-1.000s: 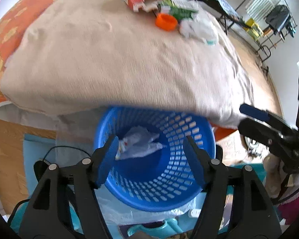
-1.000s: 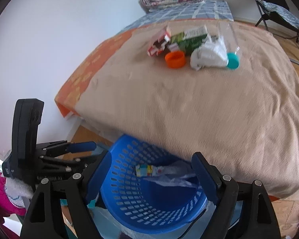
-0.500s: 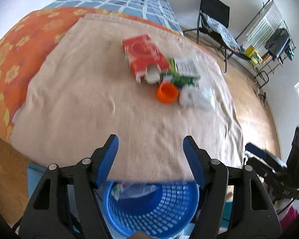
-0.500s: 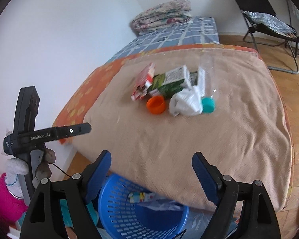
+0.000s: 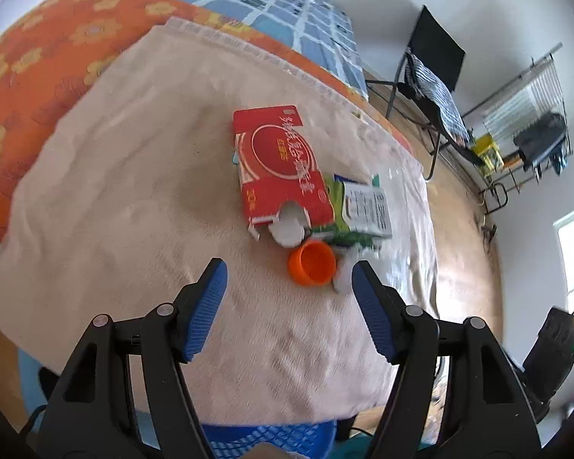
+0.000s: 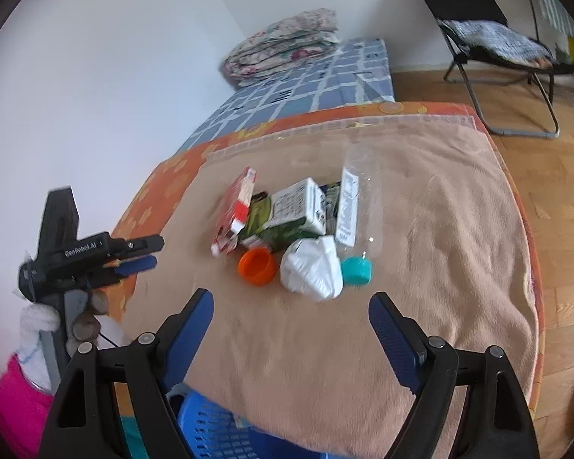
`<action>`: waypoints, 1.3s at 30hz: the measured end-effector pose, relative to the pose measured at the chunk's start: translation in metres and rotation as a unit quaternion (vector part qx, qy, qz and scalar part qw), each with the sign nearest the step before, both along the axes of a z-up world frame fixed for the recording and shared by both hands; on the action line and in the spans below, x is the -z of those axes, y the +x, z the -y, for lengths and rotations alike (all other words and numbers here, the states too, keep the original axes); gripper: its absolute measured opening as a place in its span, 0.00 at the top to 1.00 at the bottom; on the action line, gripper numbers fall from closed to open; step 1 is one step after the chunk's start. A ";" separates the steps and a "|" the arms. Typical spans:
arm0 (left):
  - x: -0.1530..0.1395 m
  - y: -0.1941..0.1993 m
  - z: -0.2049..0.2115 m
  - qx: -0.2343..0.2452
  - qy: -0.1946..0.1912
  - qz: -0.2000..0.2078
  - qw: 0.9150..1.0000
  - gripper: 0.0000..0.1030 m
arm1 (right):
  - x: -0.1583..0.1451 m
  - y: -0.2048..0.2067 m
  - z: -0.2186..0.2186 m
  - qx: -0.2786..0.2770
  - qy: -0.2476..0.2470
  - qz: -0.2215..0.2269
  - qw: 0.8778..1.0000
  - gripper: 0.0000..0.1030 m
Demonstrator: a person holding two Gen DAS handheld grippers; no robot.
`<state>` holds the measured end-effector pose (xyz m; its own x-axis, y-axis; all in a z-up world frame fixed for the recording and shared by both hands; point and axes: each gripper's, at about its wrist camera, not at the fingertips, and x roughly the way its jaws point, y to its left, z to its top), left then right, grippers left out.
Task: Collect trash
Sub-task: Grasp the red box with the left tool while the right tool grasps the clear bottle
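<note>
The left gripper (image 5: 289,281) has black plastic arms with round silver screws at the joints and blue ribbed pads (image 5: 206,308) on its fingers. The right gripper (image 6: 290,321) is built the same, black with silver screws and blue pads (image 6: 392,342). Seen from the side in the right wrist view, the left gripper's black body carries white "GenRobot.AI" lettering.

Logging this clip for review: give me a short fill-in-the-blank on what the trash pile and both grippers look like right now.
1. The orange cap lies on the beige blanket with its open side facing ____.
2. Both the left gripper and the right gripper are ____ and hold nothing.
3. The clear bottle has a cap coloured ____.
4. The crumpled white tissue sits between the orange cap and the ____ cap.

Missing words: up; open; teal; teal
</note>
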<state>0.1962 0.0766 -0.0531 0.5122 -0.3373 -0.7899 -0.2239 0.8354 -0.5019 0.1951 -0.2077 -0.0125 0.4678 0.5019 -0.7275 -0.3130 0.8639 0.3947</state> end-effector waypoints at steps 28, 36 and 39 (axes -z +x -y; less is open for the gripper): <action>0.063 0.119 -0.005 -0.057 -0.032 -0.038 0.997 0.27 | 0.067 0.118 0.004 0.088 0.028 -0.087 0.992 0.17; 0.069 0.132 -0.007 -0.070 -0.013 -0.038 0.997 0.22 | 0.082 0.131 -0.001 0.091 0.030 -0.099 0.990 0.17; 0.077 0.131 -0.010 -0.076 -0.029 -0.042 0.996 0.21 | 0.087 0.134 -0.004 0.091 0.031 -0.103 0.990 0.17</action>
